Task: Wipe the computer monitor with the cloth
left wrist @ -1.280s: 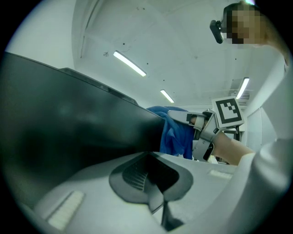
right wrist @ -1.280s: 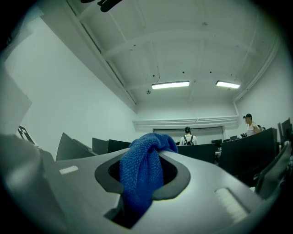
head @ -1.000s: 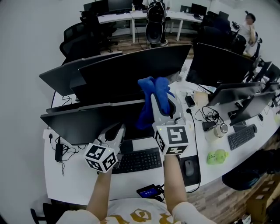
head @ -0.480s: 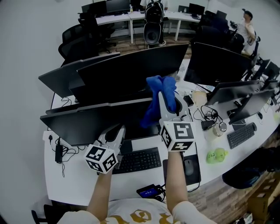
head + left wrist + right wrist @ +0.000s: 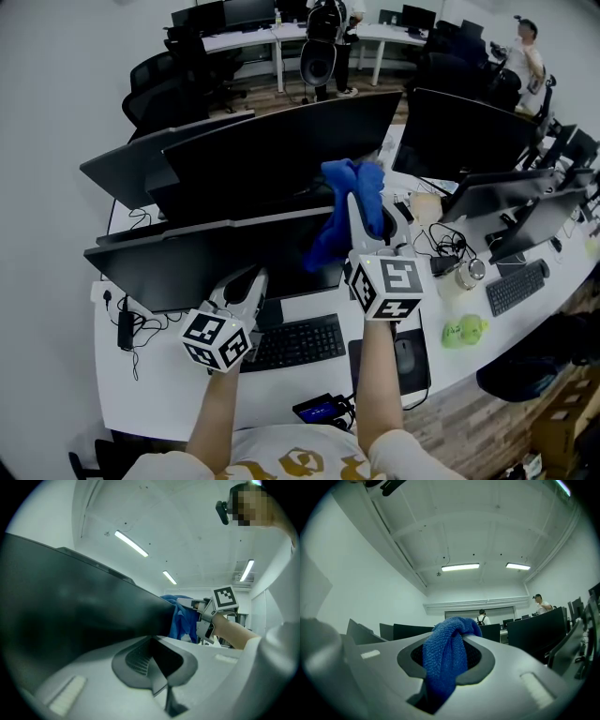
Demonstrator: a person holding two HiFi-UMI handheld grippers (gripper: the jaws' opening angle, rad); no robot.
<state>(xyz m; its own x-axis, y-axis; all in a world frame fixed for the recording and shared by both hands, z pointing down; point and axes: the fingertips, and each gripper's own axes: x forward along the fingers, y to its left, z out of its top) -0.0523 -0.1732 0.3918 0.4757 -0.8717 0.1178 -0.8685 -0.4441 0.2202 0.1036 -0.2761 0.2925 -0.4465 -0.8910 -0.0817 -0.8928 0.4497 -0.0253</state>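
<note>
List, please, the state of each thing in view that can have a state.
blue cloth: bunched, clamped in the right gripper, hanging beside the front monitor.
right gripper: shut on the blue cloth.
left gripper: shut, empty.
front monitor: screen dark.
keyboard: lying flat, untouched.

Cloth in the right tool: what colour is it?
The cloth is blue, shown best in the right gripper view.
</note>
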